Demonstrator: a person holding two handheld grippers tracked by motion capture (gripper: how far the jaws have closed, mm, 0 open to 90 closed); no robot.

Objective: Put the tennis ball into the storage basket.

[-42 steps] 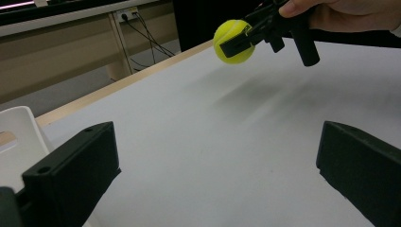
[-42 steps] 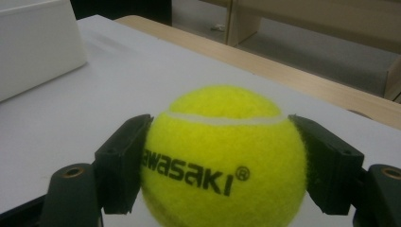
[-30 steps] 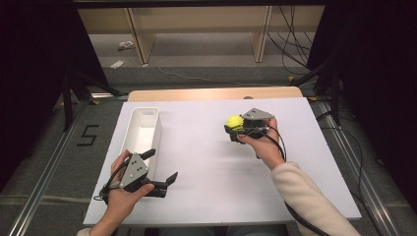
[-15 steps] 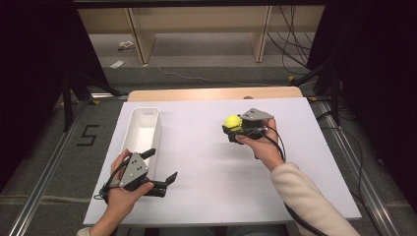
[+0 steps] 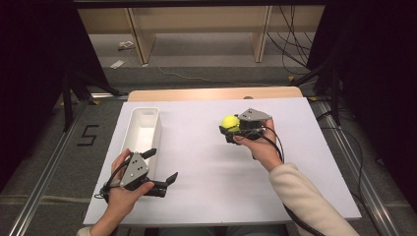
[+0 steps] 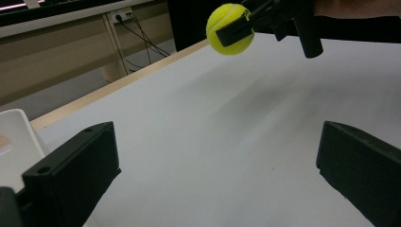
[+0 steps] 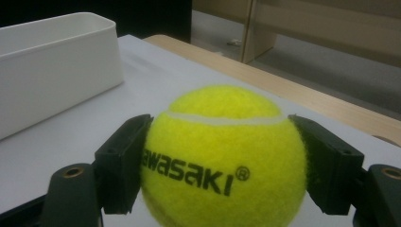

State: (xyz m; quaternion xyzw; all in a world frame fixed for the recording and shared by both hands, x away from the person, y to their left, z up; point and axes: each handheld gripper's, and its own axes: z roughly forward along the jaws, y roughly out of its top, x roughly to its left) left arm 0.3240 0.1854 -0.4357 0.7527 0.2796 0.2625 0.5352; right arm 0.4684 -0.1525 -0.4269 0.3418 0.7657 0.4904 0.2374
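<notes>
I have the right gripper [image 5: 230,129] clamped on the yellow tennis ball [image 5: 229,122], one jaw on each side, holding it clear above the white table [image 5: 206,167]. My left gripper [image 5: 160,165] sits with jaws spread wide and nothing between them, the white bin [image 5: 142,129] just beside it.

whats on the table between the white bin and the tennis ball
Nothing: in the high view the stretch of white table between the white bin and the tennis ball held by the right gripper is bare.
</notes>
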